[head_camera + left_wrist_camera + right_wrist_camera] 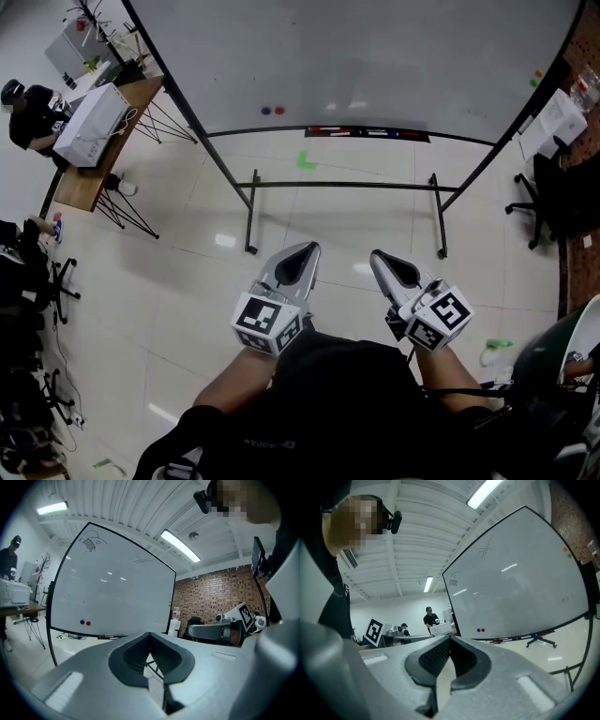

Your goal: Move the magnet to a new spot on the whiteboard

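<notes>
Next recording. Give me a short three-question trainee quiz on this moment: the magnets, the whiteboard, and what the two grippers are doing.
1. True or false: the right gripper is holding a magnet.
2. Multiple choice: where on the whiteboard do the blue magnet and the red magnet sit? A) in the top right corner; B) side by side, low down towards the left; C) far apart, in the centre.
3. Fill in: the jaws of the left gripper are ____, with nothing between them.

Key: 1 false, its jaws are together and empty, well short of the board. 2 B. 3 shut.
</notes>
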